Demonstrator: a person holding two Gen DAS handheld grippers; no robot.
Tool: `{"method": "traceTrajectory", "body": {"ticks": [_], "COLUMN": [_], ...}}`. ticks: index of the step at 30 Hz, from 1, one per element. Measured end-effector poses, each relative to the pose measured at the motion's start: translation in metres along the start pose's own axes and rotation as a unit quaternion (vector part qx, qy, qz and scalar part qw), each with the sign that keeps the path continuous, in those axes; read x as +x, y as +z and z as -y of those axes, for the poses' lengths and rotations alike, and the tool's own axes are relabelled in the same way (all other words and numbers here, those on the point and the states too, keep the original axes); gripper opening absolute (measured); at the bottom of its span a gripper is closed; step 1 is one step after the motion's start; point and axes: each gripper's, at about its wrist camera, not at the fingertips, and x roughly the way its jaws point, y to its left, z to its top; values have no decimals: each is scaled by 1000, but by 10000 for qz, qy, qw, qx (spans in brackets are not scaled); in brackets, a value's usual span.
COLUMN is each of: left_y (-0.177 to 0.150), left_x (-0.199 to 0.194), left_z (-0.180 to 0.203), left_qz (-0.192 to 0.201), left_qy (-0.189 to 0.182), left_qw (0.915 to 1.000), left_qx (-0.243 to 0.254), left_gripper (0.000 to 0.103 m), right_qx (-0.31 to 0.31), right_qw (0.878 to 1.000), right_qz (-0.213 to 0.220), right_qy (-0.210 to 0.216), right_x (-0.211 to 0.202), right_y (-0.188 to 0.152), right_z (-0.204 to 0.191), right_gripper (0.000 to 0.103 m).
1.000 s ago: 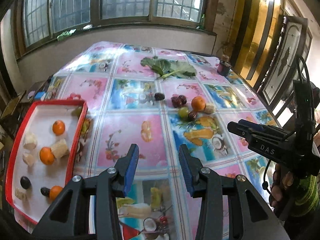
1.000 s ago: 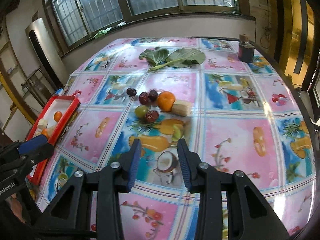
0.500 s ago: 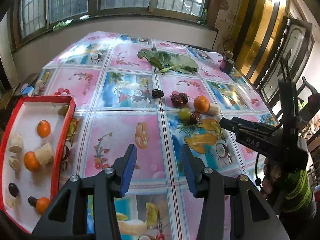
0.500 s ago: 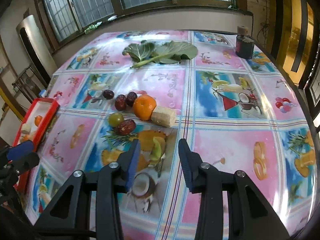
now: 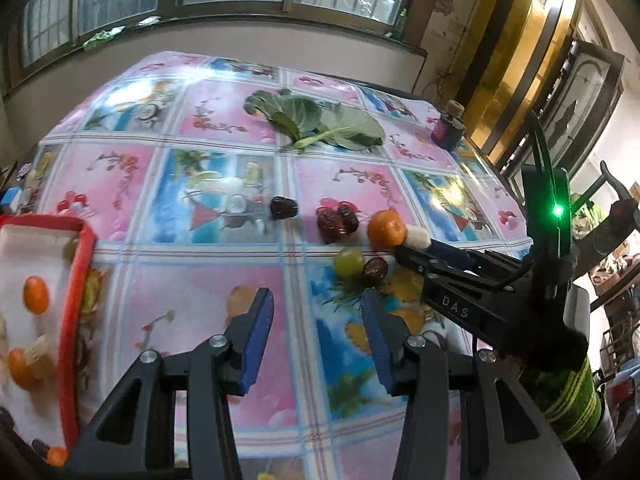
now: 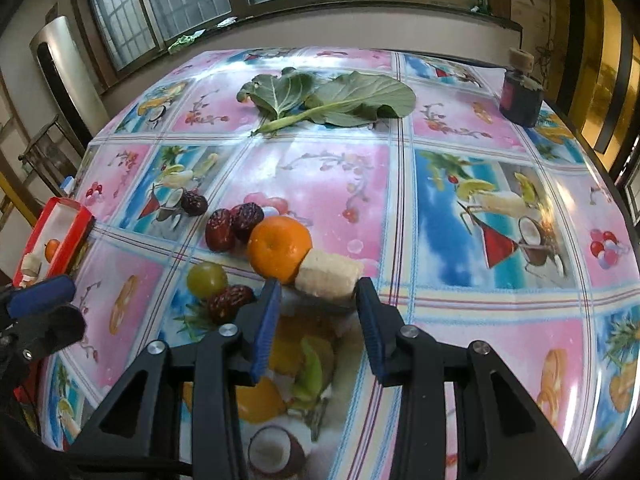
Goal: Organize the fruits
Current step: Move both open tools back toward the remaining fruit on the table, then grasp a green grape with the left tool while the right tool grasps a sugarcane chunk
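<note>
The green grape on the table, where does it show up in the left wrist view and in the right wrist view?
Left wrist view: green grape right of centre, just beyond the left gripper, beside a dark red date.
Right wrist view: green grape left of centre, left of the right gripper.
Shared landmark: the orange, behind and right of the grape in both views.

Just beyond the blue-padded black fingers (image 6: 266, 322) lie a bright orange round mandarin (image 6: 279, 249), a pale cream banana chunk (image 6: 329, 275), a yellow-green grape (image 6: 207, 279) and wrinkled dark red dates (image 6: 232, 224). Under them spreads a glossy tablecloth (image 6: 480, 184) of pink and blue squares printed with fruit pictures. Far left of the fingers sits a red-rimmed white tray (image 5: 78, 264).
</note>
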Motion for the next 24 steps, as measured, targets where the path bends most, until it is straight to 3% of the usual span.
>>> {"method": "traceTrajectory", "body": {"ticks": [1, 5, 13, 17, 24], "left_y": [2, 9, 21, 22, 26], "left_x": [5, 21, 57, 65, 75], "left_z": [3, 11, 21, 20, 15], "left_qz": [-23, -82, -322, -367, -361], "left_qy": [-40, -42, -175, -169, -348], "left_qw": [10000, 9999, 9993, 9992, 9987], "left_qx": [27, 130, 100, 73, -17], "left_gripper": [45, 45, 45, 46, 45], "right_qx": [-26, 73, 221, 161, -197], "right_qw": [9999, 10000, 9994, 9997, 9997], "right_qz": [-10, 23, 224, 117, -37], "right_qy": [-108, -12, 147, 124, 148], "right_x": [0, -9, -38, -25, 5], "right_y": [0, -3, -13, -3, 12], "right_z": [1, 9, 22, 25, 12], "right_gripper": [23, 15, 15, 28, 32]}}
